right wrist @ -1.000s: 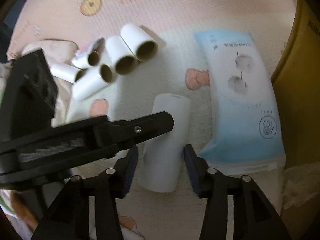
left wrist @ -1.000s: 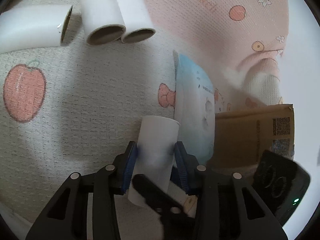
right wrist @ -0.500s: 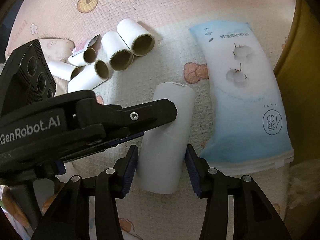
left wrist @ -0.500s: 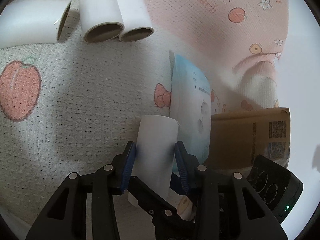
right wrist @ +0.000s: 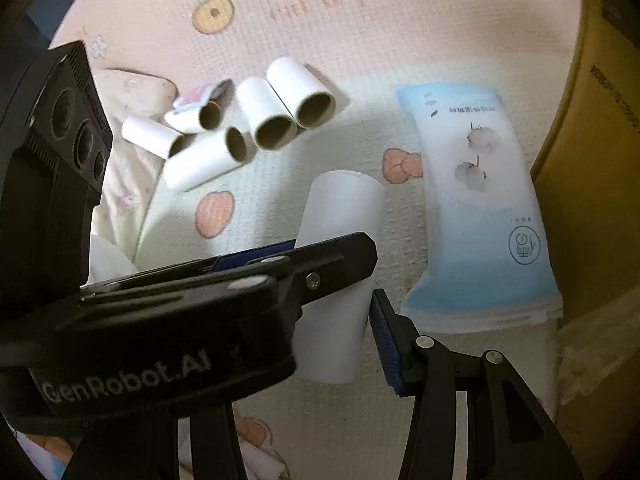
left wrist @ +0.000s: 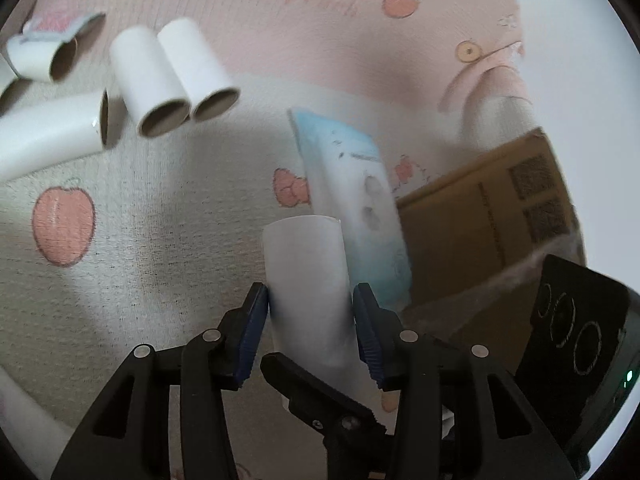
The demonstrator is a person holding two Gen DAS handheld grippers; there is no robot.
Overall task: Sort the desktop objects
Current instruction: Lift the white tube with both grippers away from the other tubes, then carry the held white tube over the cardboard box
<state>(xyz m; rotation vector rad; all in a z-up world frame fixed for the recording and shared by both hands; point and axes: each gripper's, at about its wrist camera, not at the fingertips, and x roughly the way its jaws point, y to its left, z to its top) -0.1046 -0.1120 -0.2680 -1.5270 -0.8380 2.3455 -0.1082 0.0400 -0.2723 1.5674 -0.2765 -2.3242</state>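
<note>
A large white paper roll (left wrist: 308, 280) (right wrist: 340, 248) lies on the peach-print mat. My left gripper (left wrist: 310, 320) is shut on its near end, blue pads against both sides. My right gripper (right wrist: 340, 320) straddles the same roll from the other side, jaws apart with a gap at its right pad (right wrist: 386, 344); the left gripper's body hides its left finger. Several smaller white cardboard tubes (left wrist: 176, 80) (right wrist: 276, 108) lie in a cluster beyond. A blue-and-white tissue pack (left wrist: 356, 200) (right wrist: 480, 208) lies just right of the roll.
A brown cardboard box (left wrist: 492, 232) (right wrist: 592, 160) stands to the right of the tissue pack. The right gripper's black camera body (left wrist: 576, 340) sits low right in the left wrist view. The left gripper's body (right wrist: 56, 160) fills the left side of the right wrist view.
The left gripper has lifted and pulled back with the roll, so the tube cluster now sits lower in its view. The right gripper has also drawn back; the left gripper now covers more of its view.
</note>
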